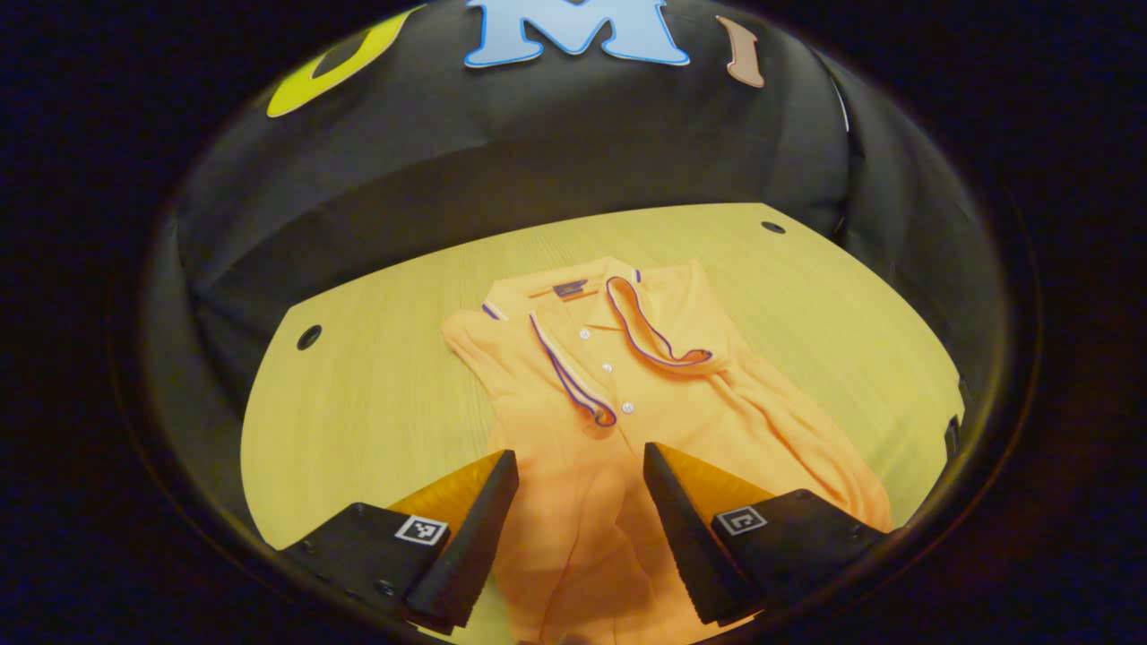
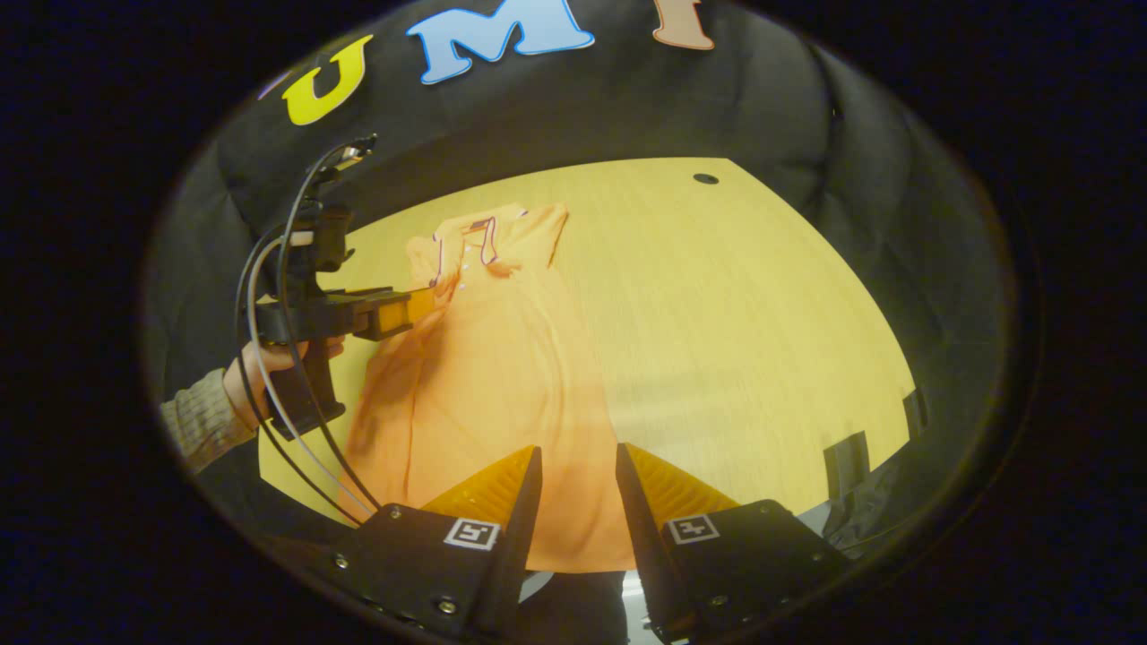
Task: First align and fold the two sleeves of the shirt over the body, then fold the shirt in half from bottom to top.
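Left gripper [image 1: 581, 466]: jaws wide apart, nothing between them, hovering above shirt [image 1: 618, 430] mid-body. In right gripper view, left gripper [image 2: 408, 309] sits at shirt's [image 2: 488, 358] left edge near collar, held by hand [image 2: 260, 367] in knit sleeve [image 2: 193, 421], cables looping down from it.

Right gripper [image 2: 578, 470]: jaws parted with narrow gap, shirt hem fabric seen between them; grip on it cannot be told.

Shirt lies flat on table [image 1: 376, 403], collar [image 1: 618, 327] toward booth wall, hem at near edge.
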`<state>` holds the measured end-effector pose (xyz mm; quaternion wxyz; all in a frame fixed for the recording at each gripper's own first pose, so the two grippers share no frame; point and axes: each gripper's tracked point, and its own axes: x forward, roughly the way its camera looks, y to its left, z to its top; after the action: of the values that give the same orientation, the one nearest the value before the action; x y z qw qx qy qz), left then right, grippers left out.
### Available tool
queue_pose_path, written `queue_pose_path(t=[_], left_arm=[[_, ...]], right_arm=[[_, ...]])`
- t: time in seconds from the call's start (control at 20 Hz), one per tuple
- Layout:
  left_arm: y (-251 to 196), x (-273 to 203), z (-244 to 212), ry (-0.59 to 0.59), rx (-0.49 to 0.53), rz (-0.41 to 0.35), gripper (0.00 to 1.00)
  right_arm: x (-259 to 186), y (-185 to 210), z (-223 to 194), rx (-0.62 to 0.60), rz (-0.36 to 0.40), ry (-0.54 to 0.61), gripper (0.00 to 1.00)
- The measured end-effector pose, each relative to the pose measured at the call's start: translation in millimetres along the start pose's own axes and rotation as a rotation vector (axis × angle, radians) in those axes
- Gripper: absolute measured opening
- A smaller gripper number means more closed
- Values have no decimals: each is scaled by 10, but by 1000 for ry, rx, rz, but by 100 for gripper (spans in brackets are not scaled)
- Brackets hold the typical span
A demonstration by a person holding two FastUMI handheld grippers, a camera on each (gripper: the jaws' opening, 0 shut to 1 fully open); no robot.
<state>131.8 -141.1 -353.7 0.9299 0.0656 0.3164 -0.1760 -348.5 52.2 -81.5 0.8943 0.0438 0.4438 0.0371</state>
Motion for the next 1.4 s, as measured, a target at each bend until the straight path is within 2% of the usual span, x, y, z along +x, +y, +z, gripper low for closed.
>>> queue_pose_path(t=[0.05,0.1,0.15,0.3,0.35,0.5,0.7,0.75,0.85,0.9,0.95,1.2,1.25,1.35,1.4], left_arm=[[9,-119,-102,7,-3,1,93],[7,-231,-210,16,-11,0,99],[14,-345,-329,27,-23,-1,93],[-31,-634,-678,56,-51,-1,93],[-26,-733,-797,70,-48,10,93],[-49,-950,-1162,117,-38,34,93],[-64,-1178,-1524,175,-84,66,93],[-56,-1215,-1590,185,-95,76,93],[-56,-1274,-1750,207,-116,91,93],[-64,-1301,-1814,218,-126,96,93],[-71,-1319,-1875,228,-134,101,93],[-61,-1388,-2068,258,-155,123,93],[-72,-1390,-2091,267,-160,123,97],[-75,-1380,-2103,275,-194,126,93],[-73,-1371,-2098,276,-219,123,96]], right_arm=[[37,14,-45,-8,8,15,54],[78,20,-93,-18,12,29,55],[115,32,-135,-28,21,50,55],[225,53,-297,-48,38,102,65],[260,39,-359,-53,38,121,72],[353,16,-538,-83,26,176,72],[455,-22,-696,-125,8,226,69],[466,-28,-722,-134,6,232,73],[490,-37,-755,-154,4,242,73],[503,-40,-777,-164,3,247,69],[514,-48,-793,-172,1,252,73],[551,-53,-877,-202,-12,270,73],[562,-33,-886,-202,-12,274,73],[600,-14,-917,-205,-20,283,73],[596,-17,-945,-210,-27,291,69]])
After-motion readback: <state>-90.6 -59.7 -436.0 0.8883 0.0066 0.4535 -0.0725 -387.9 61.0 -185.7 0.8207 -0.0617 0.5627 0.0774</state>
